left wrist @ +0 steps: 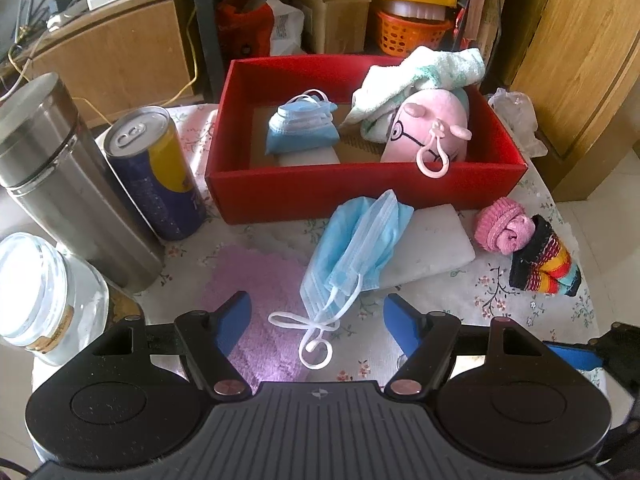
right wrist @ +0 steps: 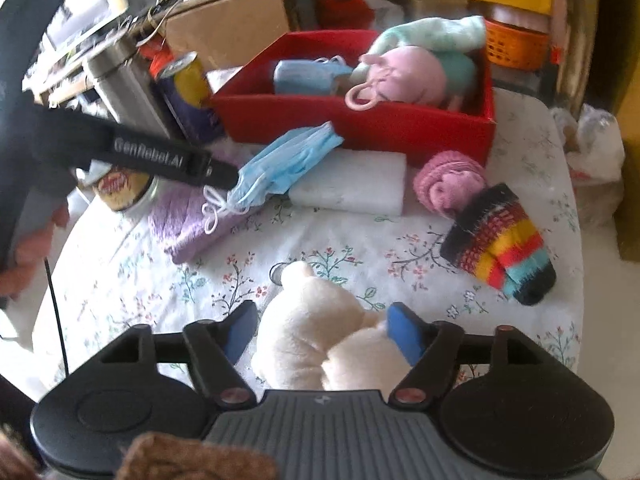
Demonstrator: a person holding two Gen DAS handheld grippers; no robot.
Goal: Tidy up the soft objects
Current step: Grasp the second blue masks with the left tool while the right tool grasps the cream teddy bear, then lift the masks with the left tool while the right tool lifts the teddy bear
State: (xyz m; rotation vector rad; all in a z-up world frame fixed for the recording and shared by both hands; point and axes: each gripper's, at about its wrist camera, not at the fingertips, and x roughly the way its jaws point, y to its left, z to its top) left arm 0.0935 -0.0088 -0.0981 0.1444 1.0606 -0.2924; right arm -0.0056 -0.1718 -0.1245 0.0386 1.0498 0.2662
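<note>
The right gripper point(right wrist: 322, 330) is seen with jaws parted around a cream plush toy point(right wrist: 320, 336) on the floral tablecloth point(right wrist: 344, 236); whether the pads press it cannot be told. The left gripper point(left wrist: 316, 316) is held released above a blue face mask point(left wrist: 356, 248), apparently for pickup. Beyond, a red box point(left wrist: 360, 192) is set as the collecting place, a pink plush point(left wrist: 432, 128) already inside.
</note>
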